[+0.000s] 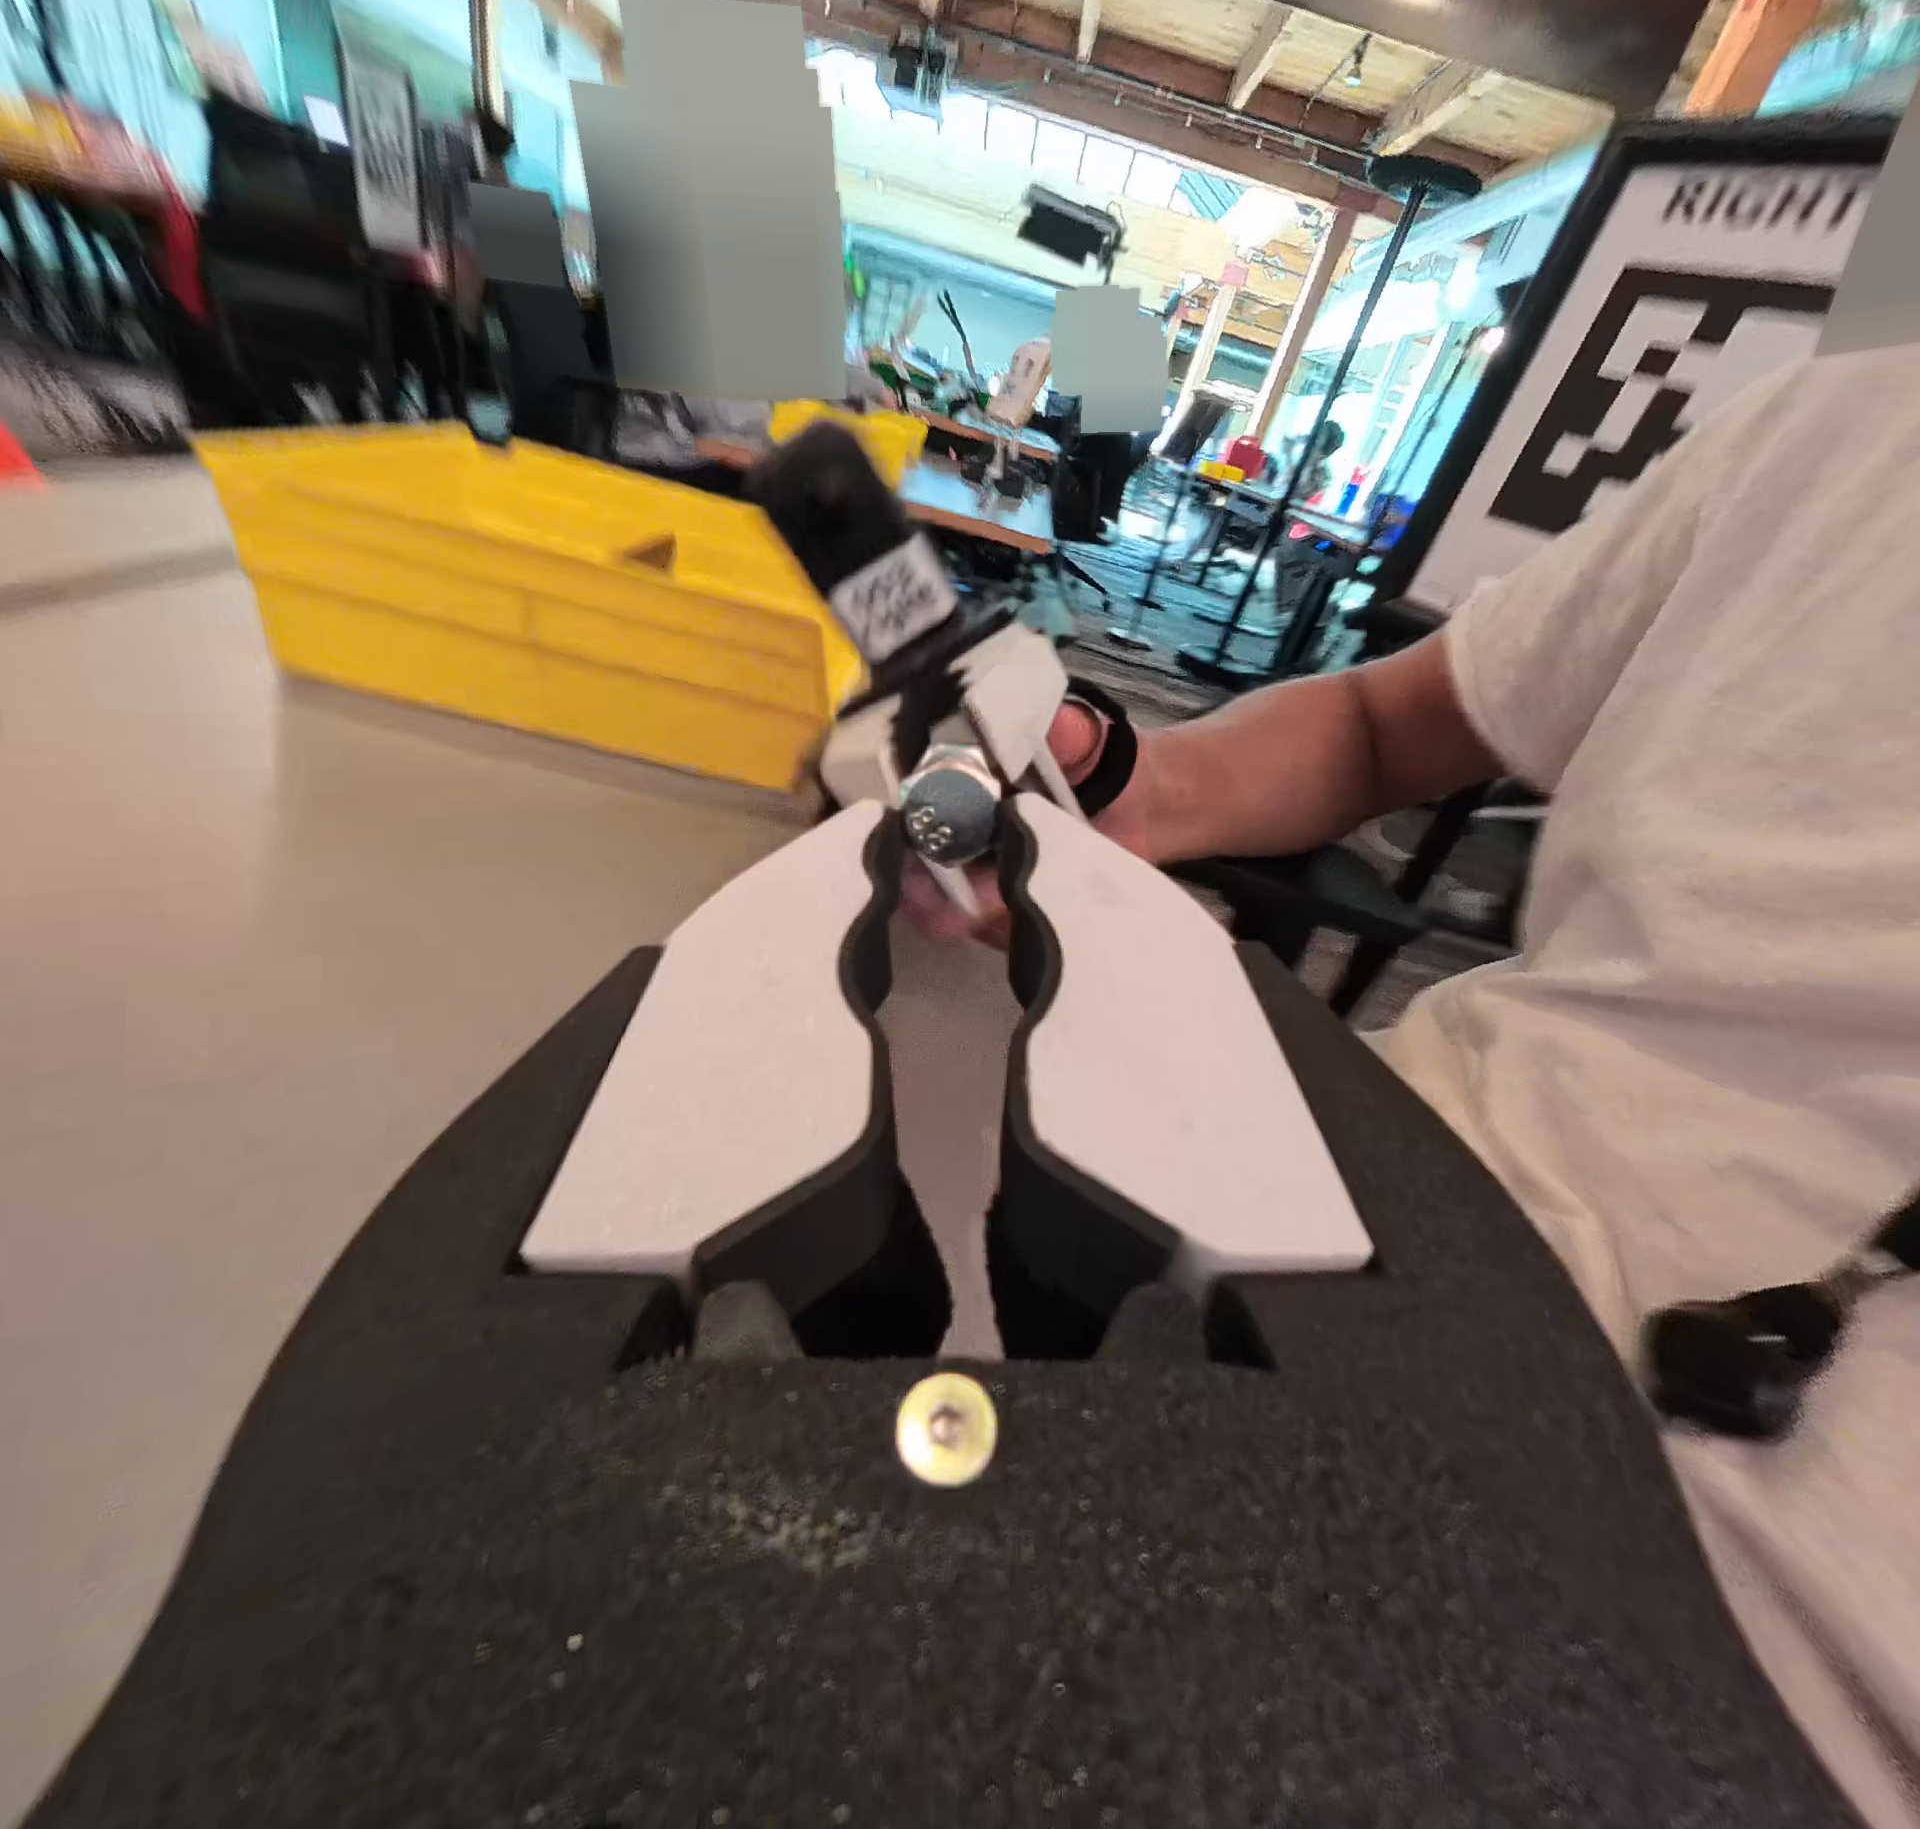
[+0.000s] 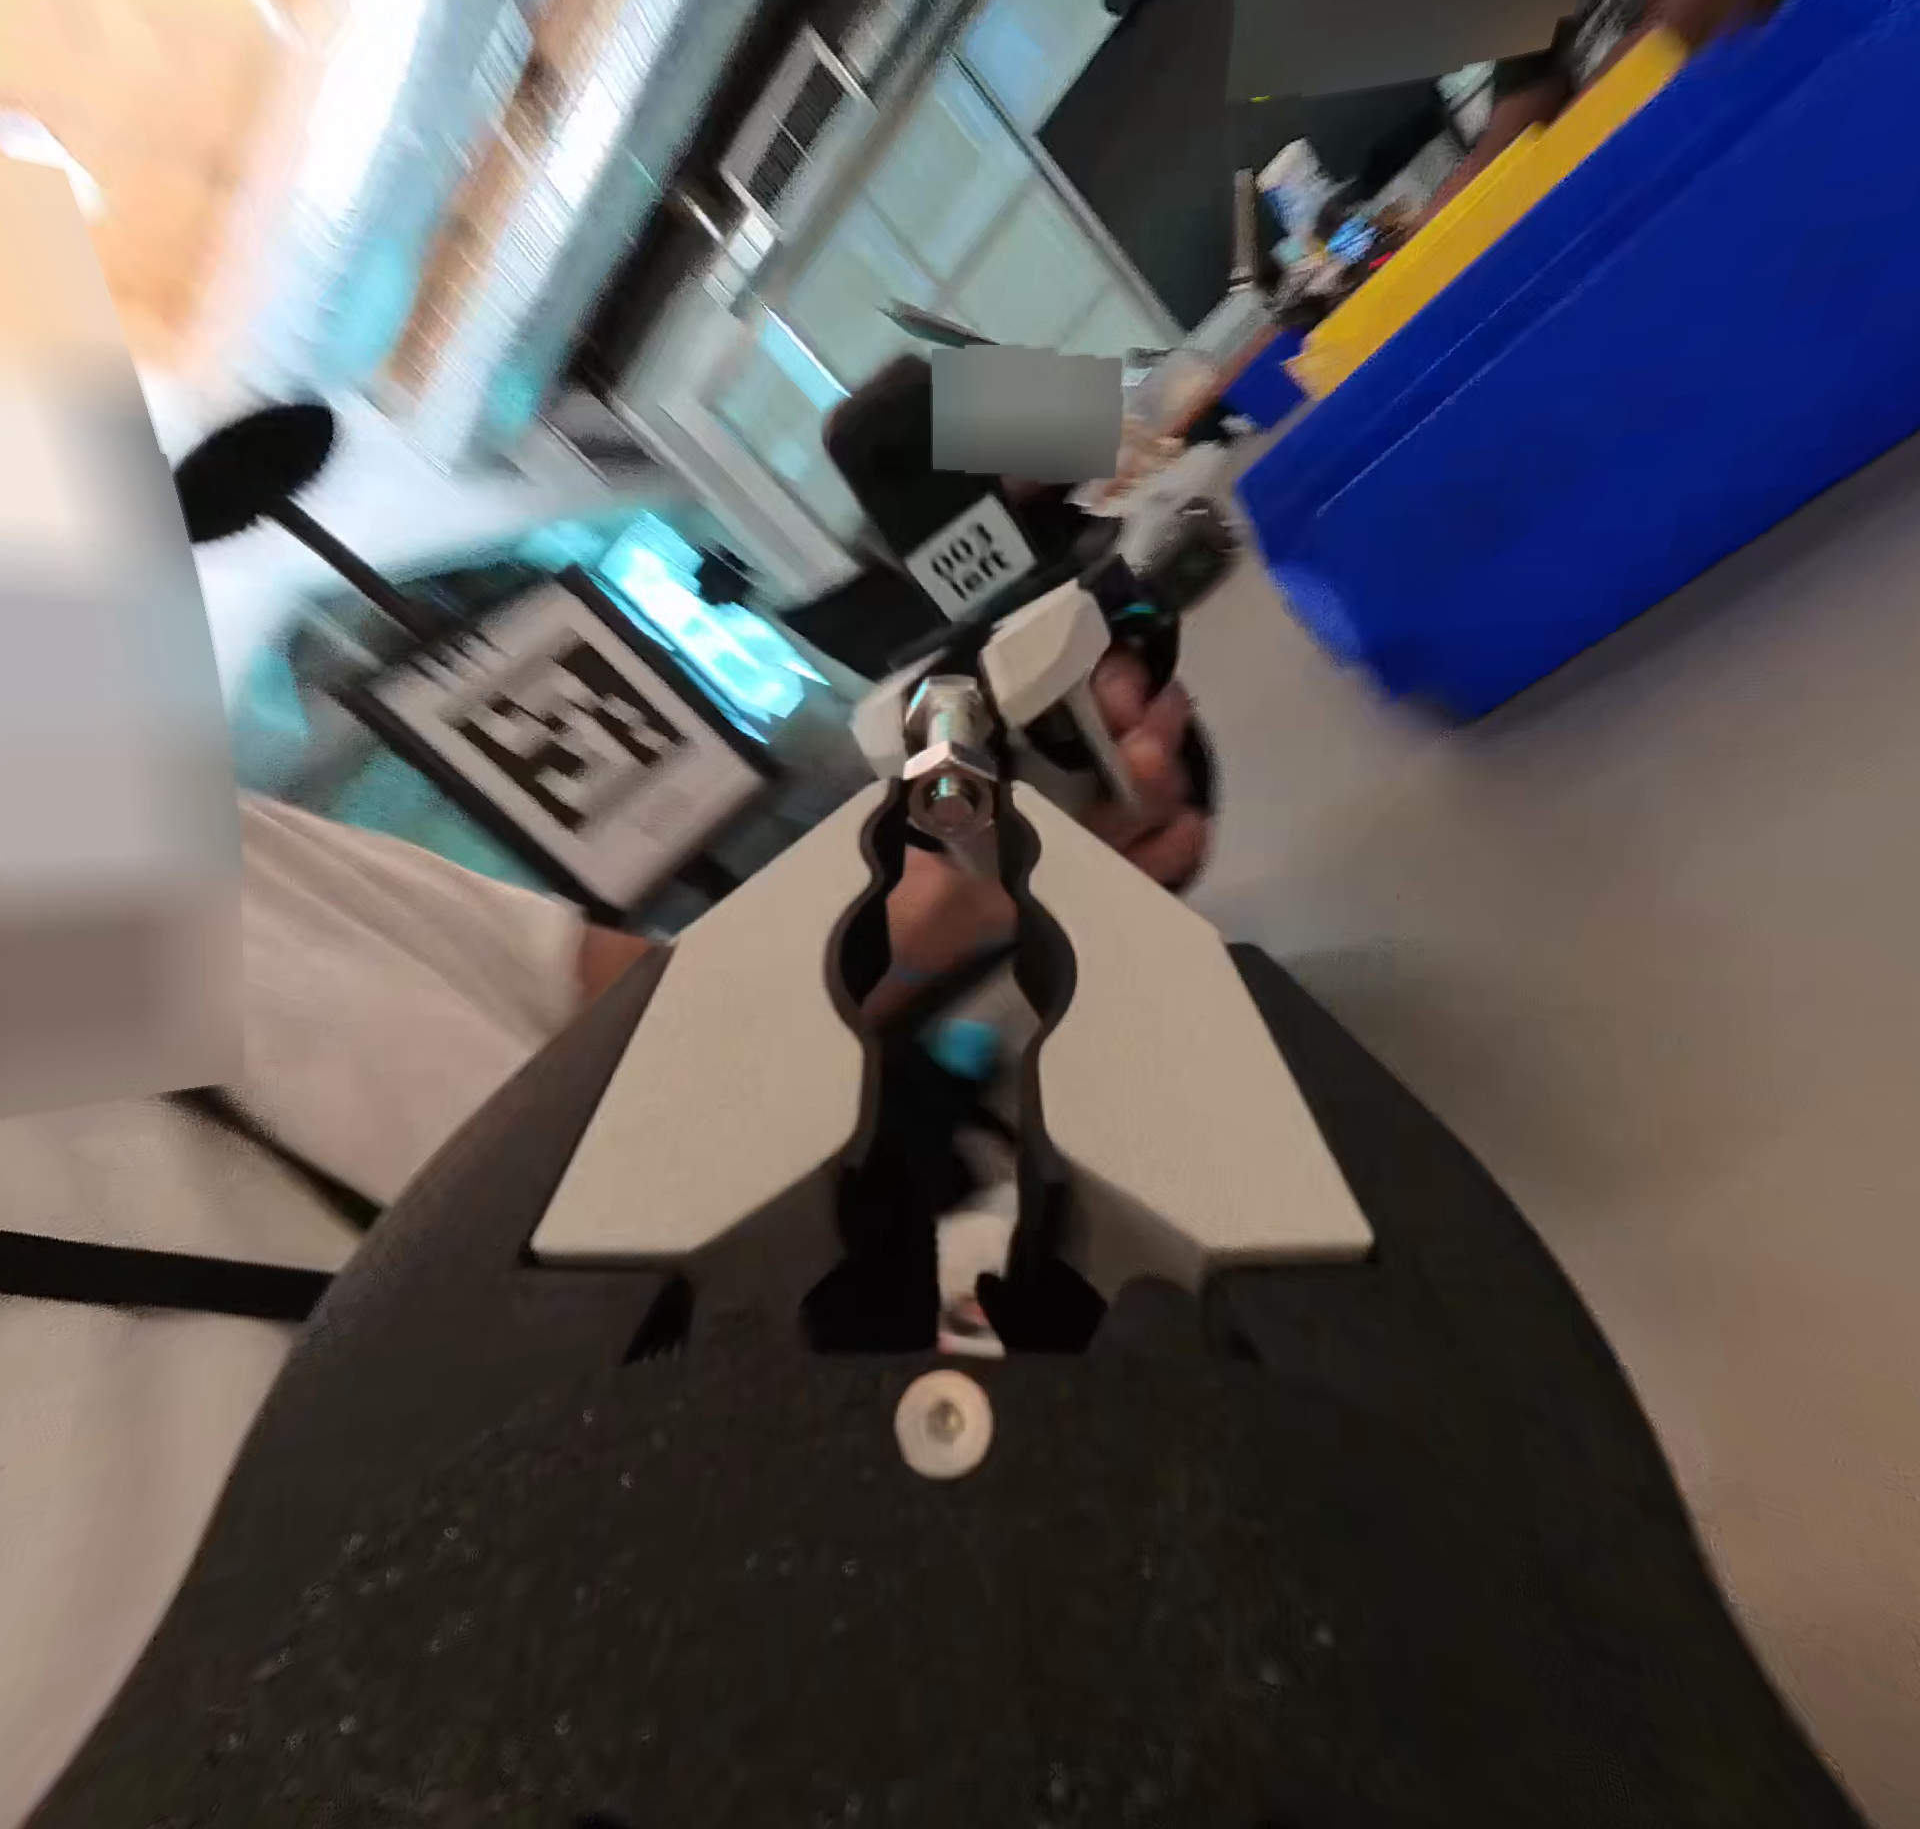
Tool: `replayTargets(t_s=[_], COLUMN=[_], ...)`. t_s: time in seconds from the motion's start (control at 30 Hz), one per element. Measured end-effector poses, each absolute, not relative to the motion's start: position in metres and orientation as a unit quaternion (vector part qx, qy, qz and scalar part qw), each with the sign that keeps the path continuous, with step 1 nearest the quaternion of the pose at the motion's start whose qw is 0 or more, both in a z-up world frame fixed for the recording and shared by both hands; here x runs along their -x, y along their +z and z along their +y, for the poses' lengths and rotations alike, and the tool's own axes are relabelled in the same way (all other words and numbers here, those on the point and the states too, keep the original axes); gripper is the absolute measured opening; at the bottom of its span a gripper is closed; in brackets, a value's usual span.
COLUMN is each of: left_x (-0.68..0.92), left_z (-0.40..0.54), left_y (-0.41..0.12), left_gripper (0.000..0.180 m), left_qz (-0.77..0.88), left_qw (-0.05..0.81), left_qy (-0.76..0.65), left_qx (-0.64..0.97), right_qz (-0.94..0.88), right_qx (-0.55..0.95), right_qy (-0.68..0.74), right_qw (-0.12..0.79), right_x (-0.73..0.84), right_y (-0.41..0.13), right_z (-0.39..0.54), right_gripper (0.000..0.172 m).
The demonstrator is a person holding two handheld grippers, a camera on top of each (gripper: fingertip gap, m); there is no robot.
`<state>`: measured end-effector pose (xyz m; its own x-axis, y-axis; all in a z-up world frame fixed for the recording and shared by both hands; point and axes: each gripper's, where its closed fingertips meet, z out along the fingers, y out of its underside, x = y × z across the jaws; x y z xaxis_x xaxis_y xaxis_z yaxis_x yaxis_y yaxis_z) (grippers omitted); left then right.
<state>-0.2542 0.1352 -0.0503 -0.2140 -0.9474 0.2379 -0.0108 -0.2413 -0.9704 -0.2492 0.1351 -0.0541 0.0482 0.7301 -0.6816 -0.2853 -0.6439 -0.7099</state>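
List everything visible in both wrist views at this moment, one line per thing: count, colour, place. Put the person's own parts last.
bolt: one, silver, hex head clamped between the left gripper's pads, shank pointing toward the right gripper.
nut: one, silver, threaded on the bolt's far end, between the right gripper's pads.
yellow bin: one, on the table behind the grippers in the left wrist view.
blue bin: one, on the table at upper right of the right wrist view.
table: one, pale grey, under everything.
marker board: one, black and white, framed, beside the person.
left gripper: one, white fingers, black pads.
right gripper: one, same build, facing the left.
hands: two, gripping the handles.
white T-shirt: one.
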Motion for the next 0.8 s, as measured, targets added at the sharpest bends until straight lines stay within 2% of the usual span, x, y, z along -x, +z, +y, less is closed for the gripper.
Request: replayTargets(t_s=[0.1, 0.2, 0.33, 0.4, 0.5, 0.63, 0.73, 0.8], left_x=[0.254, 0.253, 0.250, 0.250, 0.251, 0.255, 0.257, 0.260], left_z=[0.133, 0.129, 0.128, 0.129, 0.133, 0.139, 0.149, 0.154], left_y=[-0.057, -0.054, -0.061, -0.061, -0.062, -0.057, -0.057, -0.056], left_gripper=[0.017, 0.017, 0.017, 0.017, 0.017, 0.017, 0.017, 0.017], left_qz=[0.446, 0.440, 0.447, 0.444, 0.441, 0.435, 0.421, 0.421], left_qw=[0.266, 0.249, 0.245, 0.240, 0.250, 0.276, 0.298, 0.316], left_qy=[-0.663, -0.680, -0.664, -0.666, -0.659, -0.654, -0.644, -0.633], left_qx=[0.540, 0.531, 0.548, 0.549, 0.555, 0.554, 0.566, 0.568], right_qz=[-0.353, -0.490, -0.612, -0.613, -0.594, -0.522, -0.468, -0.428], right_qx=[0.629, 0.561, 0.391, 0.302, 0.331, 0.447, 0.574, 0.646], right_qy=[0.440, 0.186, -0.208, -0.328, -0.293, -0.157, 0.015, 0.179], right_qw=[0.535, 0.640, 0.655, 0.652, 0.672, 0.709, 0.672, 0.606], right_x=[0.247, 0.245, 0.239, 0.240, 0.238, 0.226, 0.221, 0.227], right_y=[-0.058, -0.054, -0.059, -0.057, -0.059, -0.049, -0.058, -0.072], right_z=[0.135, 0.131, 0.135, 0.135, 0.140, 0.146, 0.153, 0.149], right_gripper=[0.017, 0.017, 0.017, 0.017, 0.018, 0.046, 0.053, 0.049])
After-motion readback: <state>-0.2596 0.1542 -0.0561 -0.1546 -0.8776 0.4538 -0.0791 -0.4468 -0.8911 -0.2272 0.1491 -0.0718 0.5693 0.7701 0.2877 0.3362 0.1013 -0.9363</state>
